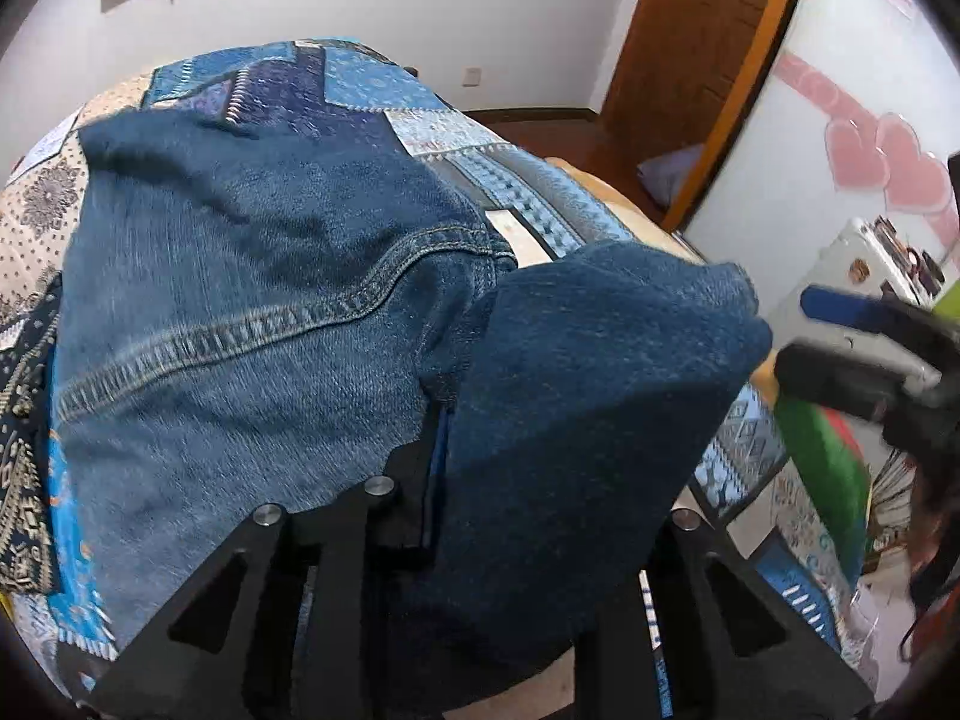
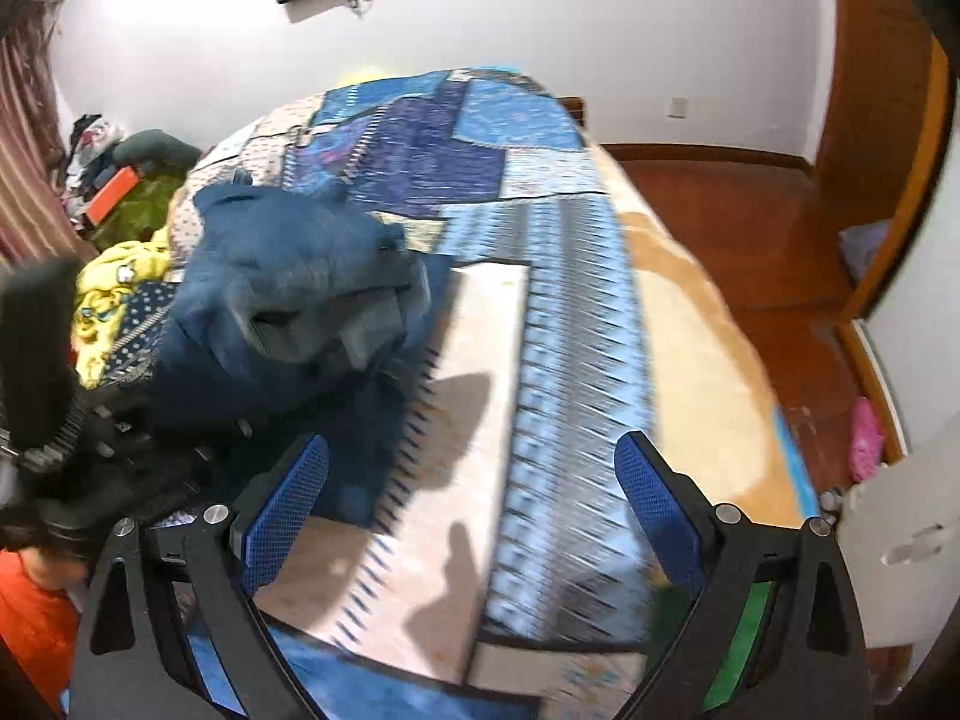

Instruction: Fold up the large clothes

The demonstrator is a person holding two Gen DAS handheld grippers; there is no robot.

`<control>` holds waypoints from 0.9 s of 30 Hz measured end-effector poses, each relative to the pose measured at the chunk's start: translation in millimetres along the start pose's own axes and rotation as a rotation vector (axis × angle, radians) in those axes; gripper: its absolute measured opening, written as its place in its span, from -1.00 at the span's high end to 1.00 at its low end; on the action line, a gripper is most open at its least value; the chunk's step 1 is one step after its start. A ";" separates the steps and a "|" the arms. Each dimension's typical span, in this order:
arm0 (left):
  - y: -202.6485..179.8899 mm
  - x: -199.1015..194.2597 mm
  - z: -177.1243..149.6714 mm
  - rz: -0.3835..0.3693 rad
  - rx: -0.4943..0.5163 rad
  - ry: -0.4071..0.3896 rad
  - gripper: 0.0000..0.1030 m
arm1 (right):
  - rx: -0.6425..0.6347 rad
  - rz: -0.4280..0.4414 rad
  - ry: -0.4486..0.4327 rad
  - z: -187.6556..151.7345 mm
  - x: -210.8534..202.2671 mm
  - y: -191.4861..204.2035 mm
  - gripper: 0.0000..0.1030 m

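A pair of blue jeans (image 1: 252, 276) lies on the patchwork bedspread (image 1: 360, 90). My left gripper (image 1: 444, 468) is shut on a fold of the jeans, which drapes over its right finger and hides it. In the right wrist view the jeans (image 2: 270, 276) are bunched at the left, with the left gripper (image 2: 336, 324) among them. My right gripper (image 2: 474, 516) is open and empty above the bedspread (image 2: 540, 360), to the right of the jeans. It also shows in the left wrist view (image 1: 840, 330), at the right edge.
A yellow cloth (image 2: 114, 294) and other clutter lie at the bed's far left. A wooden door (image 1: 678, 48) and wood floor (image 2: 720, 198) are to the right. A white cabinet (image 2: 900, 540) stands by the bed's right side.
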State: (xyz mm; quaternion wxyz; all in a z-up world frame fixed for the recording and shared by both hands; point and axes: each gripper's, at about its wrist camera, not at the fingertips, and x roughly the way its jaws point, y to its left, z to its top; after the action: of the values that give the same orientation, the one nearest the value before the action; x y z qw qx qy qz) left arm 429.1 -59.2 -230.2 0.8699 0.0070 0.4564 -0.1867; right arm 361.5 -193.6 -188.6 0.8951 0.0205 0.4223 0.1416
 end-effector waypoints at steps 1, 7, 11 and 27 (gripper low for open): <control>-2.5 -3.9 -0.9 0.017 0.013 -0.005 0.65 | 0.001 -0.005 0.003 1.6 -1.4 -2.4 -0.85; -6.4 -21.9 -7.2 0.008 0.068 0.060 -0.02 | -0.007 0.003 -0.015 2.7 -16.2 -2.7 -0.85; -17.0 -48.0 -26.8 -0.017 0.069 0.023 -0.45 | -0.044 0.043 -0.073 6.4 -31.8 11.5 -0.85; 99.7 -90.3 -35.5 0.298 -0.123 -0.046 -0.92 | -0.041 0.155 0.073 13.1 54.1 49.1 -0.86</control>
State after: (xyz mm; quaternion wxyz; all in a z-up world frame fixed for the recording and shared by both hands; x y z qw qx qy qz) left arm 387.6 68.8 -194.6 0.8969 0.0169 0.4411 -0.0273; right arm 392.6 -130.8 -213.2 0.8656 0.0298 0.4490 0.2197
